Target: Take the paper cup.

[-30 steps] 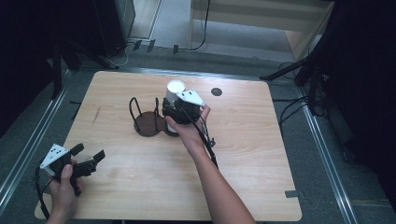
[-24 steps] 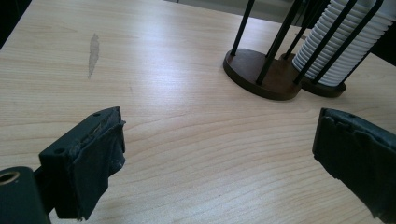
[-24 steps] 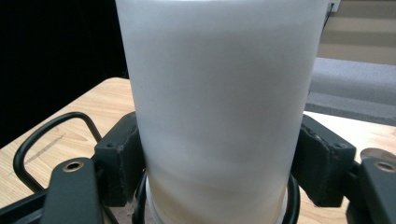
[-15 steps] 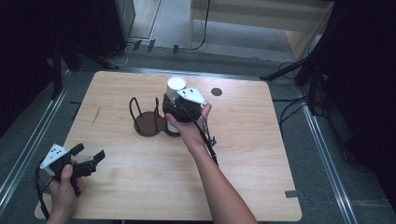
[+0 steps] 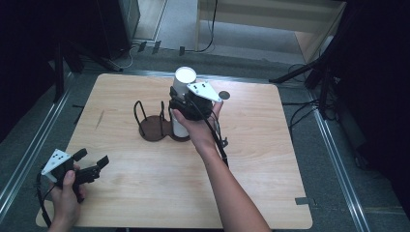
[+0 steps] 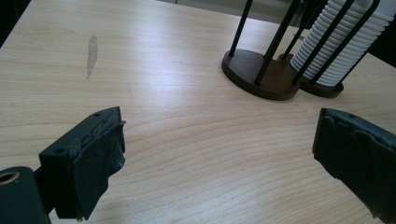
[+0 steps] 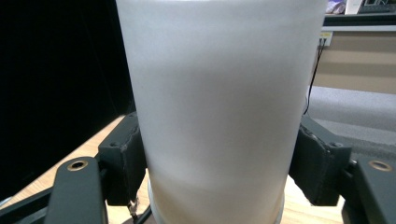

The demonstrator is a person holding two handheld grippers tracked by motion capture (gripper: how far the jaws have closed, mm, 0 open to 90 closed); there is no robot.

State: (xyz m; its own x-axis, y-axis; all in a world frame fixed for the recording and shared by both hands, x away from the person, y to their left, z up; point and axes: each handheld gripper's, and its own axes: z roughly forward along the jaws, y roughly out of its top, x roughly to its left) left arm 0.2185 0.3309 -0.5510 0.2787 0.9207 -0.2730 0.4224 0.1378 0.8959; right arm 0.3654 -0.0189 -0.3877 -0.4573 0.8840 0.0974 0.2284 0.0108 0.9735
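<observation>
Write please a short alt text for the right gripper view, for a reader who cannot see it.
A white paper cup stands upright, clamped between the two black jaws of the right gripper. Behind it lie a dark background on the left and a bit of wooden table.

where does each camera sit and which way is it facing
high view: above the person's side, looking forward and down on the table; both forearms, left gripper, right gripper shut on the top cup.
left gripper view: on the left gripper, looking low across the table at the rack and cup stack; its open jaws show.
right gripper view: on the right gripper, level, facing the cup between its pads.
shared: high and left gripper views both show rack and stack.
</observation>
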